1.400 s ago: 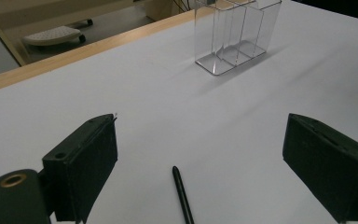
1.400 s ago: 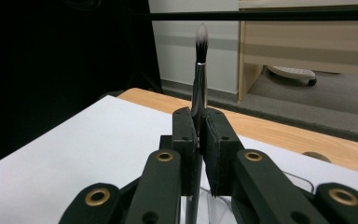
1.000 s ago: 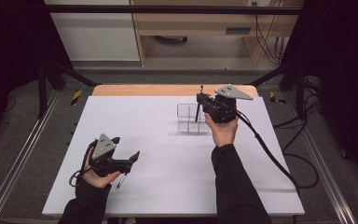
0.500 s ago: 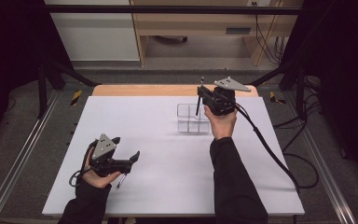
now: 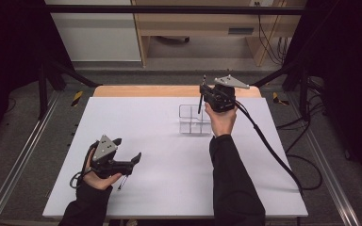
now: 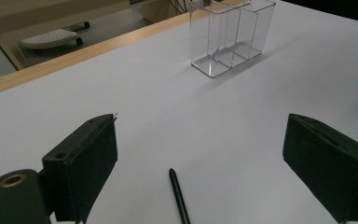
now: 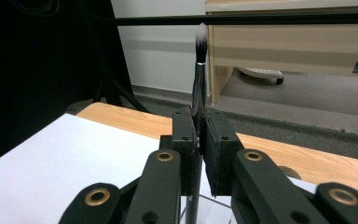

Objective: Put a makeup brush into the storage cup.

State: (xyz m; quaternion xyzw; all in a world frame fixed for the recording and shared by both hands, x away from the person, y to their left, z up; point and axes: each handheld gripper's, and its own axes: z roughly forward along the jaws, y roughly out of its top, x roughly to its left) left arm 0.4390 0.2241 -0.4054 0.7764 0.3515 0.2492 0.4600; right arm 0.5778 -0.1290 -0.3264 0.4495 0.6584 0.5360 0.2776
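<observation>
Overhead, right gripper point(image 5: 203, 94) clamped on upright brush point(image 7: 200, 74) above clear organizer point(image 5: 194, 120); left gripper point(image 6: 205, 158) spread wide over black pen point(image 6: 179, 196) on white table point(image 5: 169, 188).

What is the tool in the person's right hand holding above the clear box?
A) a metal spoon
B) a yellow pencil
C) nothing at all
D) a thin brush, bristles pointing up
D: in the right gripper view the right tool is shut on a brush with a pale bristle tip pointing up, above the clear box.
</observation>
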